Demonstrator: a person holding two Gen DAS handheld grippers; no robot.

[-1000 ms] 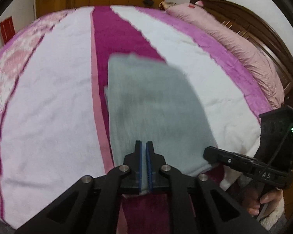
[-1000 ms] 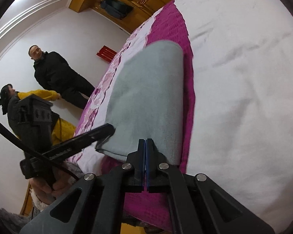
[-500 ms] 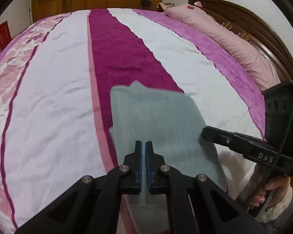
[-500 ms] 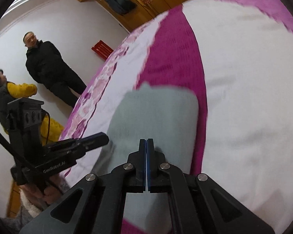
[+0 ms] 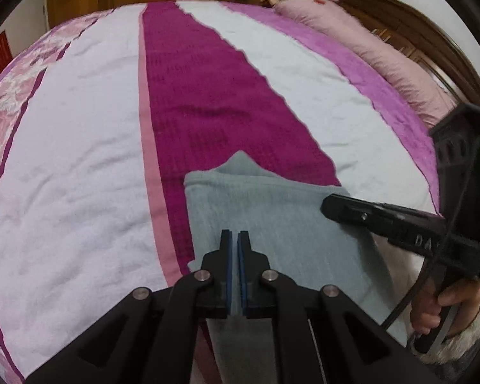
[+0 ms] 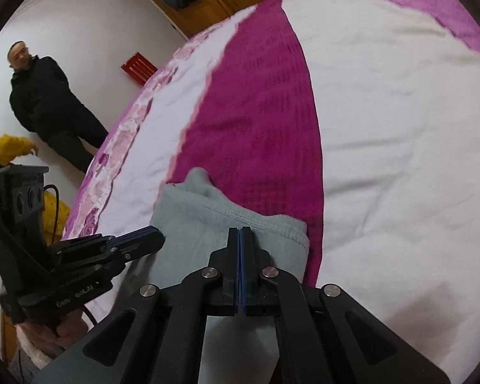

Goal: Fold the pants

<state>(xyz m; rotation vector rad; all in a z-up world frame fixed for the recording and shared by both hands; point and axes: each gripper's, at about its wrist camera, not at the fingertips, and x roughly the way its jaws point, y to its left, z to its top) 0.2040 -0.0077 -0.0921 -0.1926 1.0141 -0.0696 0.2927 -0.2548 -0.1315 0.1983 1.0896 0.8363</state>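
Left wrist view: left gripper (image 5: 235, 235) had its blue-padded jaws clamped on the near part of the grey pants (image 5: 265, 220), a thin strip of cloth showing between the pads. Pants lay folded on the bedspread (image 5: 80, 160) near its front edge, straddling the magenta stripe (image 5: 208, 96) and the white band to its right, with one corner poking up at the far fold. Right gripper (image 5: 332, 206) came in from the right, tip on the pants' right edge; its side showed raised letters "DA", the rest cut off by the cable and the hand (image 5: 448, 304). Green LED lit on its housing. Pink pillow (image 5: 368, 48) and wooden headboard (image 5: 432, 41) lay along the far right, blurred. Right wrist view: right gripper (image 6: 240, 233) was clenched on the hemmed edge of the pants (image 6: 208, 220), pads fully together over the stitching. Left gripper (image 6: 150, 240) entered from the left, tip at the pants' left edge; whether it was gripping could not be made out here. Its side label read partly "Gen…bot.AI", middle letters smeared. Lower pants were hidden behind the gripper linkage. A man in black (image 6: 44, 102) stood by the wall; a yellow sleeve (image 6: 6, 150) was cut off at the left edge.
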